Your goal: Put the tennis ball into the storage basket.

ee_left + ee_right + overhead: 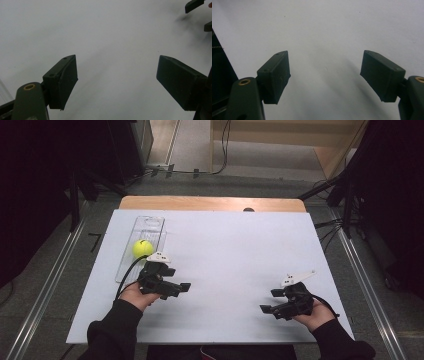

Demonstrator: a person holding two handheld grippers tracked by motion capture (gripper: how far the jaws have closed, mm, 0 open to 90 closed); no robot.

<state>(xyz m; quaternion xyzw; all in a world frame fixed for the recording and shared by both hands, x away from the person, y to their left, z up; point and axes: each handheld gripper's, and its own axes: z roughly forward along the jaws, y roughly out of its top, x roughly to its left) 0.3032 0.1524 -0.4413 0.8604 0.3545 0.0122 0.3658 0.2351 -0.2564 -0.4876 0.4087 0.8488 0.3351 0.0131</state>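
The tennis ball [142, 248] rested in the clear tray [150, 225] at the table's [240, 245] left side, just beyond the left hand-held gripper [181, 288]. Both that unit and the right hand-held gripper [266, 309] stood with jaws apart and empty over bare table. The placement appeared complete, with no further step evident.

tennis ball [142, 248]: lower edge hidden behind the left claw [184, 288] body.
clear tray [150, 227]: near end covered by left hand [136, 295] and cable; outline faint (transparent).
right claw [200, 15]: in the left gripper view, blurred and cut by the right edge.
person: sleeves cut off at the bottom edge of the high view.
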